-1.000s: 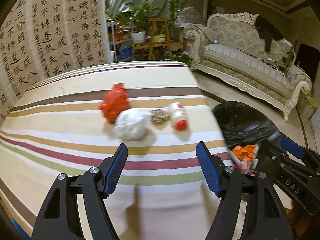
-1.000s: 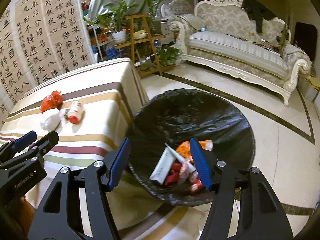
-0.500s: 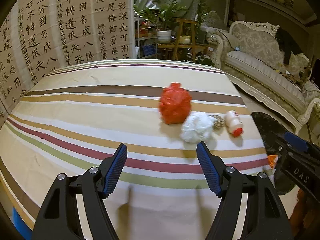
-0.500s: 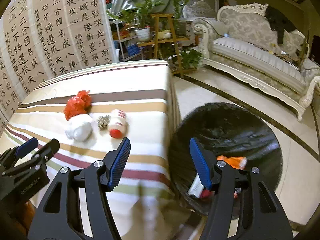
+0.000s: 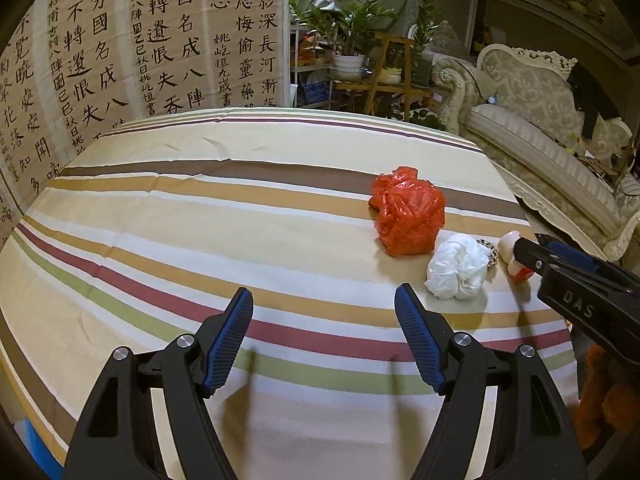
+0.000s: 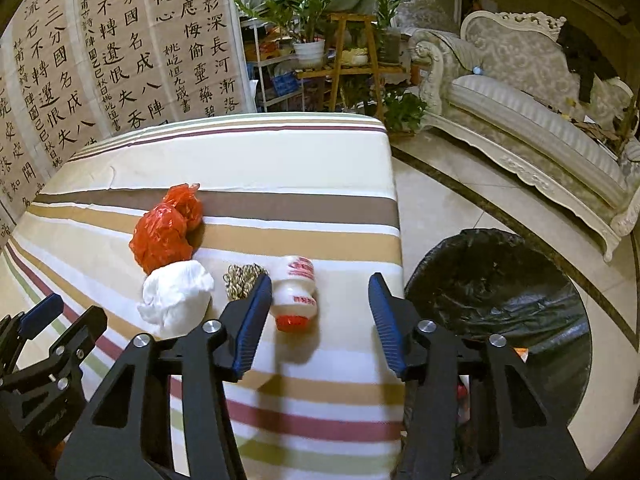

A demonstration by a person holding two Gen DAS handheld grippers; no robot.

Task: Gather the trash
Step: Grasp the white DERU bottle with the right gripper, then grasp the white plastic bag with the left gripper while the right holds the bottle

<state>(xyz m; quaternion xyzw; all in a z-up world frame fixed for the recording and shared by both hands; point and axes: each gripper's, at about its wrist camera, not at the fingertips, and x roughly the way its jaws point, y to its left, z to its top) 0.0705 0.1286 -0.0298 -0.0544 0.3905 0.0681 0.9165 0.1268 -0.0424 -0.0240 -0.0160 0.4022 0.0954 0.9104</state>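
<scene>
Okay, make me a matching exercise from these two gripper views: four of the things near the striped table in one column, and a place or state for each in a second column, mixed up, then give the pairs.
Column one:
1. red plastic bag
2. small bottle
3. trash bin
4. right gripper

Column two:
A. on the floor beside the table, lined with a black bag
B. open, holding nothing
C. lying on its side, red cap toward the camera
D. crumpled, touching the white wad

Pairs: 1-D, 2-C, 3-A, 4-B
</scene>
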